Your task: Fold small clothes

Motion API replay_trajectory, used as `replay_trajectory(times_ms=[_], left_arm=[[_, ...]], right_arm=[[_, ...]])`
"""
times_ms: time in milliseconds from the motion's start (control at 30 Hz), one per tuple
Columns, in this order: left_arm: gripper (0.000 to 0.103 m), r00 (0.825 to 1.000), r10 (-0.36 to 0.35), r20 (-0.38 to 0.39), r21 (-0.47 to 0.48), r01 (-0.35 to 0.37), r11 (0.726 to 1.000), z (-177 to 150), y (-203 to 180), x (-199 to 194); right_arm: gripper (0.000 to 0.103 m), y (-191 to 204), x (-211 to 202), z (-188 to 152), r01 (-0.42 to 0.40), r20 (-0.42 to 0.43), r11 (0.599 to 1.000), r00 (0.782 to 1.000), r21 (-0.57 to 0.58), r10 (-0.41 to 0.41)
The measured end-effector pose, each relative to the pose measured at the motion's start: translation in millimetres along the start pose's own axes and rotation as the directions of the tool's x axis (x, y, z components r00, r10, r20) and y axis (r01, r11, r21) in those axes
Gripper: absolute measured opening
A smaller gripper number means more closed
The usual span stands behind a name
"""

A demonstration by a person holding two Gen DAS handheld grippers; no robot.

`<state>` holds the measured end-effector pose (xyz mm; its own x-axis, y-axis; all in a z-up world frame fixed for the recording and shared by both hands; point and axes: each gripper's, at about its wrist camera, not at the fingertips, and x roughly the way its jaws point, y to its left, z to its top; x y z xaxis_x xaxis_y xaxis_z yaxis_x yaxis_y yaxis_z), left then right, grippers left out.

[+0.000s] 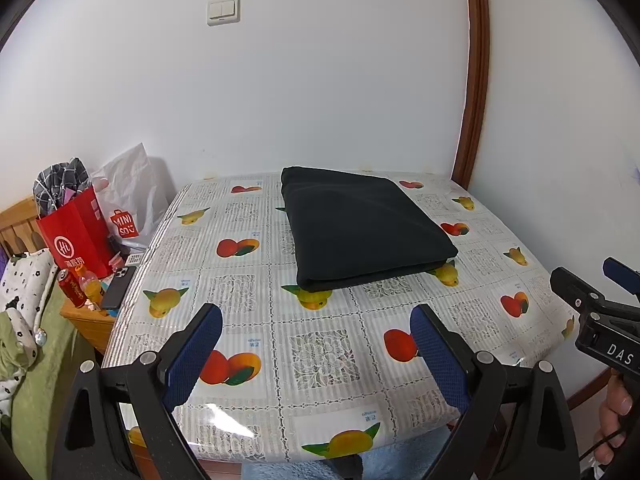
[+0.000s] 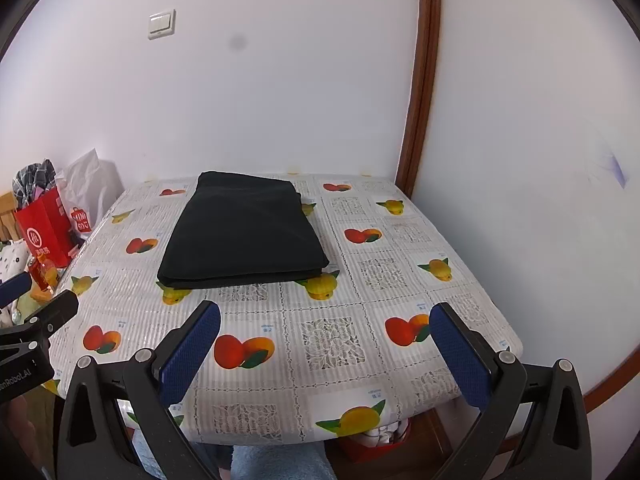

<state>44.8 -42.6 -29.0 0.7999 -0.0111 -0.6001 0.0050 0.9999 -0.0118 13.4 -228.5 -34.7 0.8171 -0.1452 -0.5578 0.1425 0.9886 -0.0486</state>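
Both my grippers, left and right, gape empty over the table's near edge. Folded black garment lies mid-table toward the wall. Only the left view shows the phone and can.

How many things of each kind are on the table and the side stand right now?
Folded black garment on the table: 1
Bags, red and white: 2
Drinks, red can and orange bottle: 2
Phone: 1
Total: 6
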Motion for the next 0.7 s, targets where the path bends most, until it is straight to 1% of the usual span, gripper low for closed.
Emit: replay_trajectory(times_ms=[700], left_arm=[[0.095,1.0,-0.009,-0.011,0.012,0.009,1.0,-2.8,0.7,1.4]], right_arm=[[0.102,-0.1,-0.4,-1.6,0.007,-0.004,1.0,1.0,0.003,-0.007]])
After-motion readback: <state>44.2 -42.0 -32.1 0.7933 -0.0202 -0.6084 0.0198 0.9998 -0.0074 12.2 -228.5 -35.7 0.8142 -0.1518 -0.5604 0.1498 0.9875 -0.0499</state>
